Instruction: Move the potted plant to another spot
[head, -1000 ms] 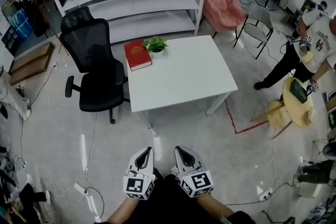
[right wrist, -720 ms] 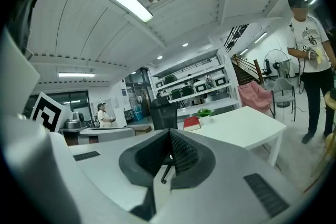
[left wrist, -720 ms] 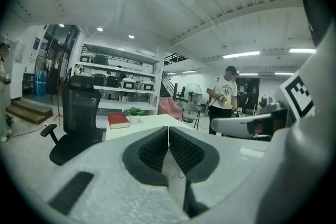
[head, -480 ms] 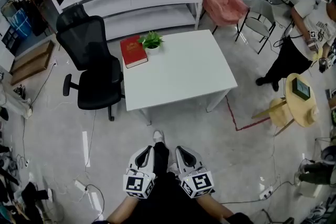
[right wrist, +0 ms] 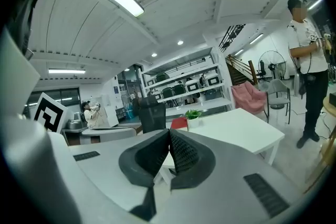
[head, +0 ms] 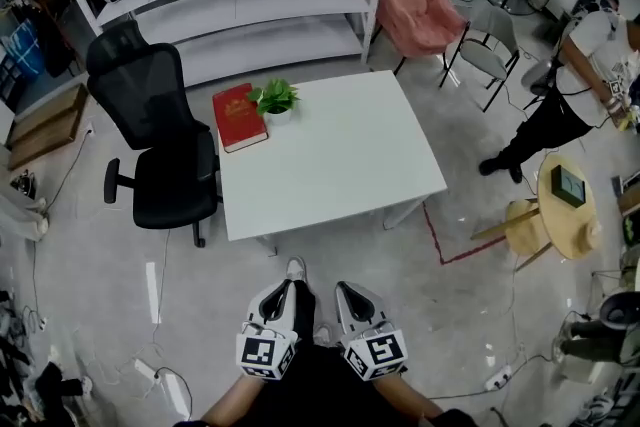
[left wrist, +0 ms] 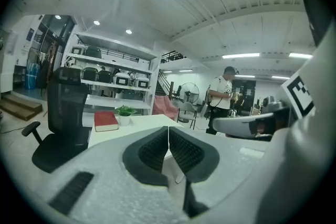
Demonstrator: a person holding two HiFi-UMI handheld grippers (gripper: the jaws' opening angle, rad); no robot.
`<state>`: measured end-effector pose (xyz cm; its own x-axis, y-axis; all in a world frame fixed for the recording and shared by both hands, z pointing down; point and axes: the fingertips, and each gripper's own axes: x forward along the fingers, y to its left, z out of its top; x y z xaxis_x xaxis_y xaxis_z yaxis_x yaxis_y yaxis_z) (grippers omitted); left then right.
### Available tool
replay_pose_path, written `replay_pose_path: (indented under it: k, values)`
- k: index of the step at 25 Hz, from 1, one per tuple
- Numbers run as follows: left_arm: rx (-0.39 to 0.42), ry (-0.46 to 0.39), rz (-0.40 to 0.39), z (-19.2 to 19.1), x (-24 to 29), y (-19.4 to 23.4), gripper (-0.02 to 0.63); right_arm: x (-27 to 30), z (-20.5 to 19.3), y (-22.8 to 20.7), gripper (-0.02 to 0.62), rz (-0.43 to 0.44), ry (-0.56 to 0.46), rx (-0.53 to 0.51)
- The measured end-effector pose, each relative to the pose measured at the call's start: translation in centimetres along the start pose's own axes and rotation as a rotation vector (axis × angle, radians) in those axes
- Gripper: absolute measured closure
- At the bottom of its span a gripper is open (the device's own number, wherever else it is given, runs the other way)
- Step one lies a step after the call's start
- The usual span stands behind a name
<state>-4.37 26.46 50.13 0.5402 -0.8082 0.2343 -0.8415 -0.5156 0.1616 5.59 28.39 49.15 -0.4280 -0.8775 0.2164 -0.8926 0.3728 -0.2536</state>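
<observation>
I hold the left gripper [head: 281,296] and right gripper [head: 349,296] side by side, low before my body, both with jaws closed and empty.

Left gripper [head: 286,285] and right gripper [head: 340,286]: pale grey teardrop shells, each carrying black ribbed pads [left wrist: 155,148] toward twelve o'clock and bearing a black-and-white square-marker cube [head: 265,354] at six o'clock. Person wearing dark clothing [head: 308,387]; a pale shoe [head: 295,268] showing at twelve o'clock.
</observation>
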Motion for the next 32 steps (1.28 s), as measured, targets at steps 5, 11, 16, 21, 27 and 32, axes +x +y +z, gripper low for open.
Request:
replay_pose_path:
  k: [5, 11, 16, 21, 27, 32]
  values:
    - [-0.004, 0.017, 0.002, 1.7, 4.8, 3.6, 0.588, 5.2, 1.9, -2.0, 0.583, 0.004, 0.013, -0.008]
    - [0.002, 0.038, -0.018, 4.4, 11.6, 8.5, 0.587, 12.5, 4.9, -4.6, 0.583, -0.014, 0.02, 0.002]
    - [-0.006, 0.048, -0.026, 6.6, 17.1, 13.1, 0.588, 18.9, 7.6, -6.5, 0.583, -0.036, 0.026, 0.001]
    - [0.018, 0.061, -0.062, 7.9, 21.0, 16.8, 0.588, 24.6, 9.3, -7.4, 0.583, -0.053, 0.042, -0.005]
    - [0.089, 0.091, -0.082, 8.5, 23.6, 20.4, 0.588, 29.2, 10.2, -7.3, 0.583, -0.031, 0.063, -0.03]
    - [0.142, 0.096, -0.077, 8.9, 25.0, 22.4, 0.588, 31.8, 10.8, -7.3, 0.583, -0.003, 0.085, -0.035]
